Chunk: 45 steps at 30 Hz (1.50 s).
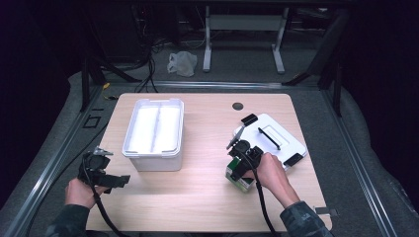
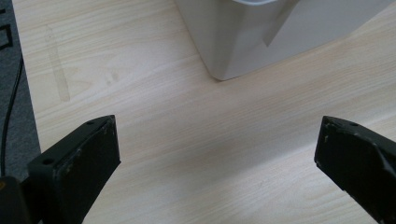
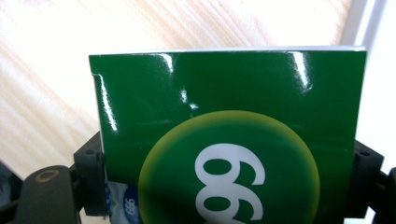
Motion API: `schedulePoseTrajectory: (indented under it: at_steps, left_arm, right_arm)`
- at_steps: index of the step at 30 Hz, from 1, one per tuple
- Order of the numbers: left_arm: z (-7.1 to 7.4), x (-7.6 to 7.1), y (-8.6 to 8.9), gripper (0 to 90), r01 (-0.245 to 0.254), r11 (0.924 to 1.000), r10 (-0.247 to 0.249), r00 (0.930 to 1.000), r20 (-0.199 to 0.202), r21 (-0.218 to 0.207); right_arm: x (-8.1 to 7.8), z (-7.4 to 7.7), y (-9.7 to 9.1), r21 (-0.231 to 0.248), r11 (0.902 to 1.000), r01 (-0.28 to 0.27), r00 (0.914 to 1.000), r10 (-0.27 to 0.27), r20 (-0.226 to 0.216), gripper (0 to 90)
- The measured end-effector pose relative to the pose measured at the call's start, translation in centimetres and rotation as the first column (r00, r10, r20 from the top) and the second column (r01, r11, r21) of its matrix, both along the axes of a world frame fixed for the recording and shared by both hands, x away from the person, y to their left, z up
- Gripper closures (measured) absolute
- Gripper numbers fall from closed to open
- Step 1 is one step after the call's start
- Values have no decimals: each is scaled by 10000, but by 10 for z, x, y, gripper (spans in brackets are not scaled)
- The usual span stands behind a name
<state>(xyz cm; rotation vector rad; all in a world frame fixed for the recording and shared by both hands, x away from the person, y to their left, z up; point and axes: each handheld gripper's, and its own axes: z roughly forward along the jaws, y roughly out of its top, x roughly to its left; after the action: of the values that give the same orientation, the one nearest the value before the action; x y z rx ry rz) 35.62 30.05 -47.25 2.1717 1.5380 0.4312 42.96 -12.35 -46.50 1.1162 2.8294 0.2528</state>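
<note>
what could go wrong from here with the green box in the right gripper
The green box is glossy and held only by its side edges between the right gripper's fingers, so it might slip or twist. The white lid lies close beside it and could be knocked. The white bin has tall walls the box might clip.

Green box (image 3: 224, 116), yellow-rimmed circle, white numerals. White bin (image 1: 154, 132), white lid (image 1: 276, 138) with black handle. Pale wood-grain desk (image 1: 197, 197).
</note>
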Motion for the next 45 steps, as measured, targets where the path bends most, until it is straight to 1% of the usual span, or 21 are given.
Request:
schedulePoseTrajectory:
  at_steps: [5, 8, 11, 14, 15, 19, 20, 21, 22, 23, 24, 28, 30, 31, 33, 35, 37, 39, 41, 43, 45]
  left_arm:
    - [0, 0, 0, 1, 11, 10000, -11, 10000, -20, 24]
    - [1, -1, -1, 1, 2, 10000, -2, 10000, 30, 44]
    - [1, -2, -1, 2, -13, 10000, 13, 10000, 33, 48]
    - [2, -2, -1, 2, -29, 10000, 29, 10000, 49, 79]
    - [2, -2, -1, 2, -29, 10000, 29, 10000, 49, 79]
    - [1, -1, -1, 2, -43, 10000, 43, 10000, 30, 54]
    - [1, -1, -1, 2, -39, 10000, 39, 10000, 27, 47]
    - [1, -1, -1, 2, -39, 10000, 39, 10000, 27, 47]
    - [1, -2, 0, 2, -35, 10000, 34, 10000, 27, 52]
    - [1, -2, 0, 2, -35, 10000, 34, 10000, 27, 52]
    - [1, -2, 0, 2, -33, 10000, 33, 10000, 31, 62]
    - [1, -2, 0, 2, -41, 10000, 40, 10000, 32, 52]
    - [2, -2, -1, 2, -34, 10000, 33, 10000, 34, 55]
    - [2, -2, -1, 2, -31, 10000, 31, 10000, 38, 57]
    - [1, -1, -1, 2, -38, 10000, 38, 10000, 16, 69]
    - [1, -1, -1, 2, -38, 10000, 38, 10000, 16, 79]
    - [2, -1, -1, 2, -40, 10000, 40, 10000, 30, 77]
    - [2, -1, -2, 2, -23, 10000, 23, 10000, 25, 89]
    - [2, -1, -2, 2, -27, 10000, 27, 10000, 24, 81]
    - [1, -1, -1, 1, -76, 10000, 76, 10000, 6, 47]
    - [1, -1, 0, 1, -78, 10000, 78, 10000, 11, 43]
  right_arm:
    - [-9, 9, -7, 35, 10000, -42, 9999, 42, 99, 159]
    - [-18, 17, -16, 51, 10000, 6, 9996, -8, 266, 159]
    - [-22, 20, -21, 37, 10000, 42, 9994, -43, 334, 159]
    - [-30, 25, -33, 84, 9997, 208, 9989, -212, 428, 159]
    - [-30, 25, -33, 84, 9997, 208, 9989, -212, 428, 159]
    - [-36, 28, -47, 186, 9990, 394, 9980, -403, 492, 159]
    - [-37, 27, -54, 192, 9984, 524, 9974, -532, 481, 159]
    - [-37, 27, -54, 192, 9984, 524, 9974, -532, 481, 159]
    - [-39, 26, -62, 179, 9974, 694, 9964, -702, 484, 159]
    - [-39, 26, -62, 179, 9974, 694, 9964, -702, 484, 159]
    - [-41, 24, -70, 191, 9959, 889, 9951, -896, 416, 159]
    - [-44, 22, -84, 197, 9930, 1161, 9927, -1167, 299, 158]
    - [-47, 18, -99, 138, 9880, 1536, 9878, -1539, 256, 158]
    - [-47, 18, -99, 138, 9880, 1536, 9878, -1539, 256, 158]
    - [-50, 15, -115, 157, 9814, 1916, 9814, -1918, 112, 158]
    - [-51, 13, -120, 113, 9800, 1985, 9801, -1986, 74, 158]
    - [-52, 10, -129, -8, 9752, 2214, 9751, -2213, 113, 158]
    - [-53, 4, -140, -112, 9694, 2454, 9694, -2455, -30, 157]
    - [-53, 2, -143, -198, 9670, 2539, 9672, -2540, 22, 158]
    - [-53, -5, -147, -684, 9606, 2693, 9631, -2687, 184, 157]
    - [-52, -7, -149, -686, 9602, 2709, 9626, -2708, 107, 156]
